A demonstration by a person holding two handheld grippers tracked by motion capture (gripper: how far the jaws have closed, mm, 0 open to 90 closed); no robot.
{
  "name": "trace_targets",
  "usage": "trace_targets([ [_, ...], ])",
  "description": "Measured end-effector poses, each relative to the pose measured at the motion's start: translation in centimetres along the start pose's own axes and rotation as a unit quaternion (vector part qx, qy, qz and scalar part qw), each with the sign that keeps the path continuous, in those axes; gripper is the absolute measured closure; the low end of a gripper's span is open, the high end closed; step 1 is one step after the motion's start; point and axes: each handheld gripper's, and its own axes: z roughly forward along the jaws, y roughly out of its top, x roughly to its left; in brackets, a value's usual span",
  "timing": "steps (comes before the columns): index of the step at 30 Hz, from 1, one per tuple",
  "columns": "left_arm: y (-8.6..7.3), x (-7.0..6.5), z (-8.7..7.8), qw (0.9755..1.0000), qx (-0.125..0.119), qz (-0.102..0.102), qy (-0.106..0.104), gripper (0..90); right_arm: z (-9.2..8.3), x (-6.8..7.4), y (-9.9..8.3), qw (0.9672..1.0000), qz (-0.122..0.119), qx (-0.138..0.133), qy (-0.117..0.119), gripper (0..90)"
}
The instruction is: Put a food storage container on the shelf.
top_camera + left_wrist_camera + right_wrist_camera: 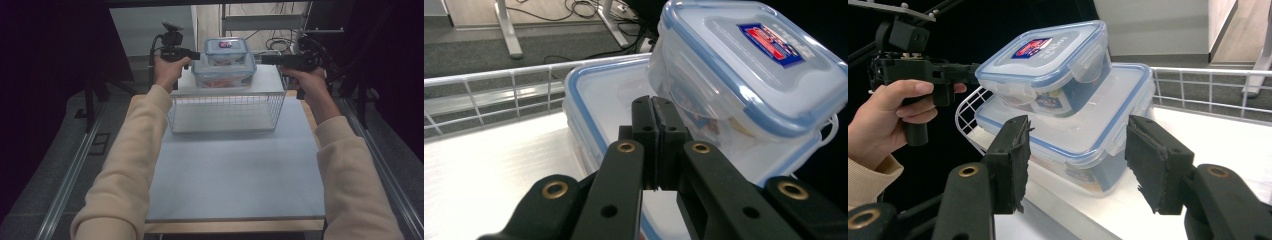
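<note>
A: How does the person hold the arms?

B: Both forearms, in cream sleeves, reach forward from the bottom of the high view and bracket a white wire basket (227, 112) at the far end of the table (235, 175). The left hand (168, 71) grips its handle at the basket's left far corner, the right hand (309, 82) at the right far corner, both raised to the level of the basket's flat white top.

A: And what sits up there?

B: A large clear container (223, 72) with a blue-rimmed lid rests on the top, and a small container (227, 50) of the same kind lies on its lid, tilted rather than flat in the right gripper view.

A: What is the left gripper doing?

B: The left gripper (655, 107) has its jaws pressed together, with nothing visible between them. Their tips lie over the large container's lid, right at the base of the small container (749, 65); whether they touch it cannot be told.

A: The right one?

B: The right gripper (1075, 160) has its jaws spread wide, with the corner of the large container (1088, 145) between them and untouched. Beyond it the left hand (885, 117) shows.
</note>
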Motion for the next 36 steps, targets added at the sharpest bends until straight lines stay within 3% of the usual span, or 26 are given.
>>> trace_targets([
  [8,-1.5,-0.2,-1.5,0.9997,-0.001,0.012,-0.02,89.6,0.9,0.3,-0.5,0.9999,0.001,0.01,0.004,43.4],
  [15,-3.6,0.0,-3.0,0.9988,0.01,0.028,-0.039,89.1,1.0,0.1,-2.0,0.9997,0.002,0.025,0.002,43.1],
  [19,-4.8,0.2,-4.1,0.9978,0.005,0.02,-0.063,88.0,0.7,0.0,-3.1,0.9996,0.005,0.027,0.007,43.1],
  [24,-6.7,0.5,-5.1,0.997,-0.004,0.011,-0.077,83.6,0.3,0.0,-4.7,0.9994,0.006,0.029,0.017,43.2],
  [28,-8.2,0.3,-5.7,0.9956,-0.007,0.012,-0.093,74.4,0.0,-0.1,-6.1,0.9992,0.007,0.031,0.023,43.1],
  [32,-9.9,-0.1,-6.2,0.995,-0.004,0.025,-0.097,55.4,-0.3,-0.4,-7.5,0.9991,0.006,0.031,0.028,43.1],
  [36,-11.4,-0.4,-6.3,0.9944,0.005,0.04,-0.098,44.1,-0.5,-0.5,-8.7,0.9988,0.006,0.035,0.033,42.8],
])
